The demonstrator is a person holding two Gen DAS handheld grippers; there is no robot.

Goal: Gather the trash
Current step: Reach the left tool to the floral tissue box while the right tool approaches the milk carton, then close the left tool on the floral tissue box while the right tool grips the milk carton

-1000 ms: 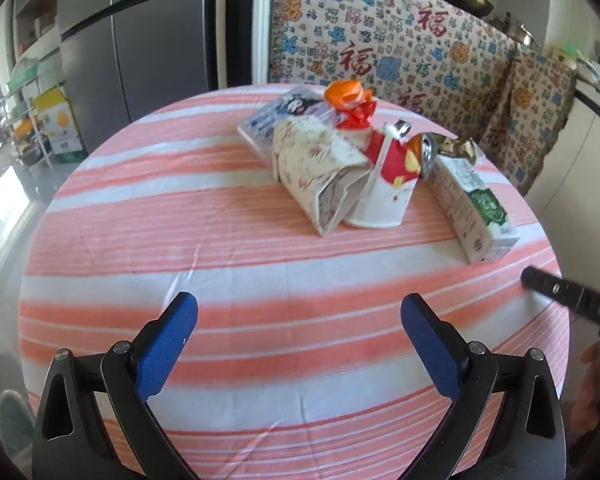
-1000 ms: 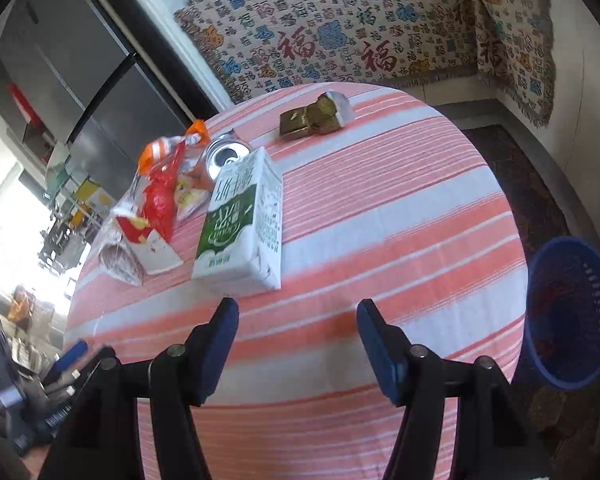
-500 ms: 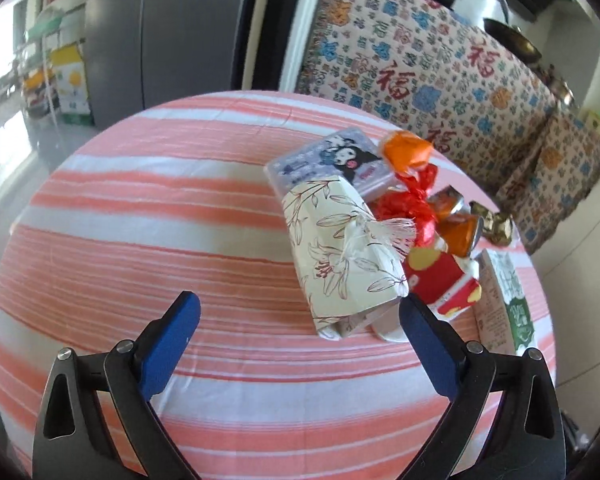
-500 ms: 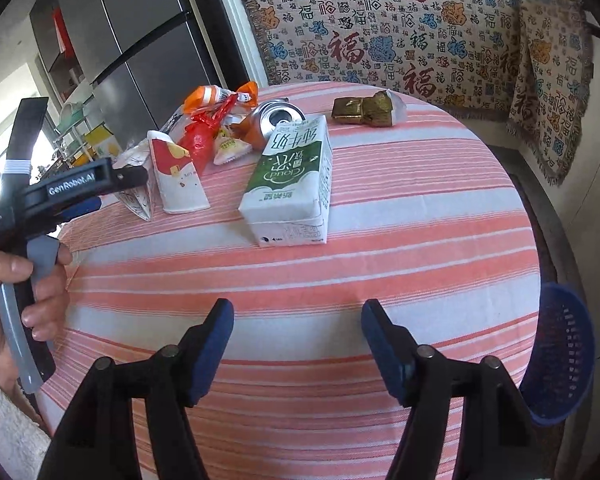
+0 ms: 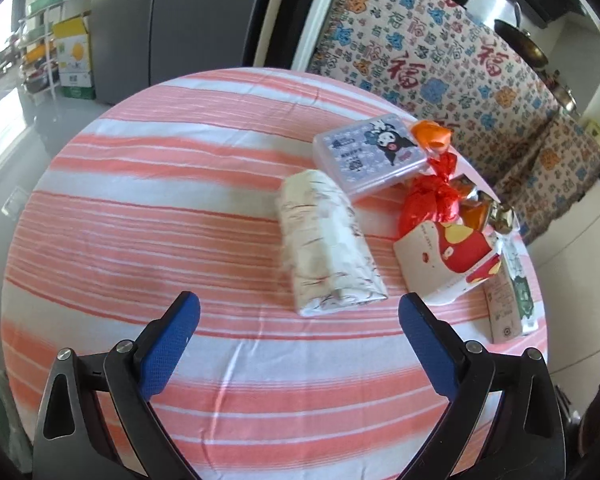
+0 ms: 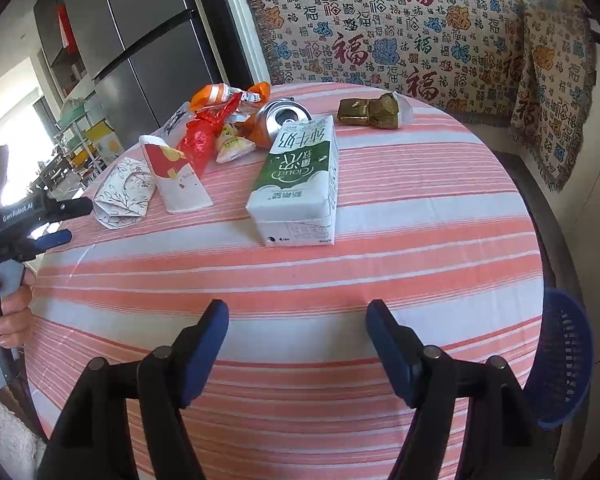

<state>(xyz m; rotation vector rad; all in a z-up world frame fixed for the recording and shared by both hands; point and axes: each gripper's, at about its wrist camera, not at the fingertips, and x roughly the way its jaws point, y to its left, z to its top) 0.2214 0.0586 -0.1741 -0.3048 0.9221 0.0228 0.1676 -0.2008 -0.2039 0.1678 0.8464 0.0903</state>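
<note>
Trash lies on a round table with an orange-striped cloth (image 5: 140, 208). A floral paper pack (image 5: 328, 248) lies just ahead of my open, empty left gripper (image 5: 296, 316). Beside it are a red-and-white carton (image 5: 448, 260), a red wrapper (image 5: 432, 200), an orange wrapper (image 5: 432, 136) and a purple cartoon box (image 5: 372, 152). A green milk carton (image 6: 300, 176) lies on its side ahead of my open, empty right gripper (image 6: 298, 320). Behind it are a tipped can (image 6: 280, 118) and a gold foil wrapper (image 6: 372, 112). The left gripper also shows in the right wrist view (image 6: 56, 220).
A blue mesh basket (image 6: 564, 356) stands on the floor off the table's right edge. A patterned cloth covers the bench (image 6: 400, 32) behind the table. A grey refrigerator (image 5: 188, 20) and a shelf rack (image 5: 48, 60) stand at the back left.
My left gripper has swung left and closer over the table, so the floral pack now lies just ahead of it. The right gripper has moved slightly nearer the milk carton.
</note>
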